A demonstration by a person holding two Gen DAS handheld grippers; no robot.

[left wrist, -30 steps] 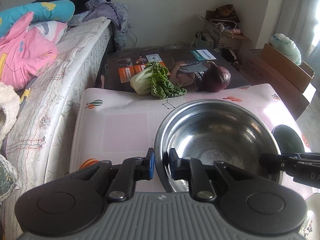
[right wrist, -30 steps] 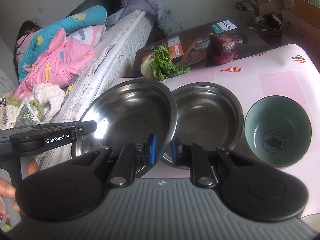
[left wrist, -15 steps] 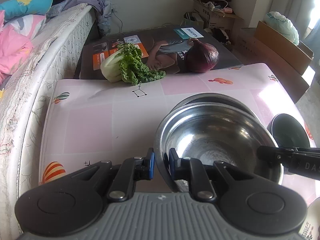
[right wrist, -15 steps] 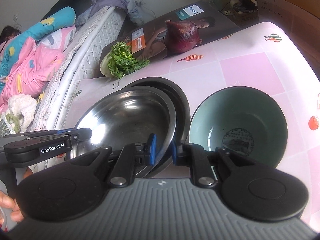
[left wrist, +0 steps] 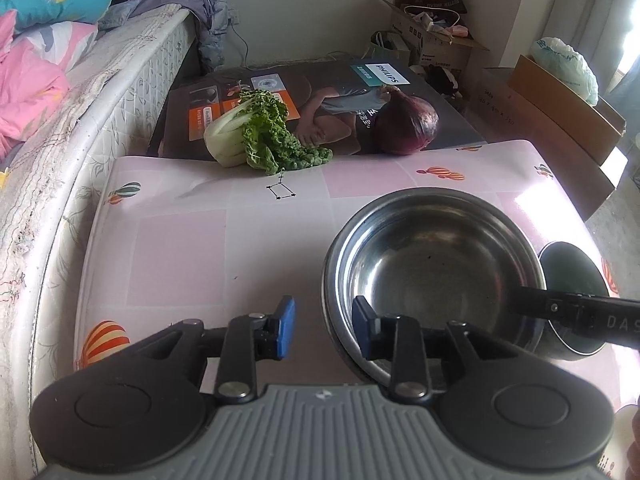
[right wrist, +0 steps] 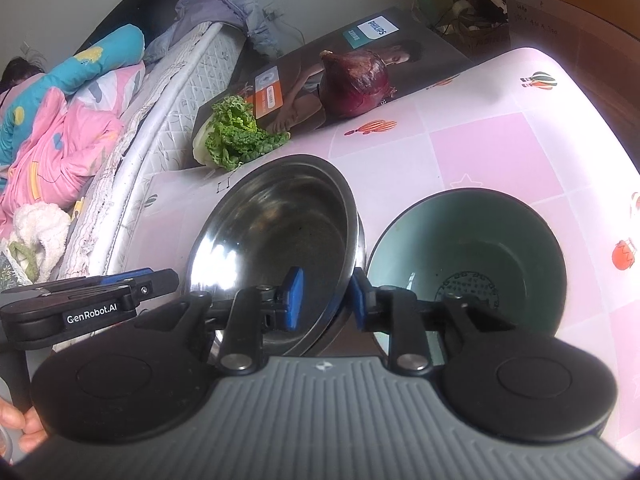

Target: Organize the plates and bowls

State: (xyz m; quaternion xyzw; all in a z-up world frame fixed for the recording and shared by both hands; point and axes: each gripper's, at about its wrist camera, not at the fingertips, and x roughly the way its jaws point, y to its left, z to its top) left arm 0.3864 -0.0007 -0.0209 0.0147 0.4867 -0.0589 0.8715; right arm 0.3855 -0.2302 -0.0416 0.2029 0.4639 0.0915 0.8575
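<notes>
A pink checked bench (left wrist: pixel 180 248) printed with little balloons carries the scene. At its far edge lies a leafy green cabbage (left wrist: pixel 256 136), a dark red onion (right wrist: pixel 354 82) to its right, both on a large flat printed box (left wrist: pixel 440 120). Left, a white quilted mattress (left wrist: pixel 120 92) under pink bedding (right wrist: pixel 52 144). Far right, brown cardboard boxes (left wrist: pixel 560 108).

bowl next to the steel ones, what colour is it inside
Pale green inside the bowl, with a dark round stamp at the bottom; the right wrist view shows it best.
</notes>
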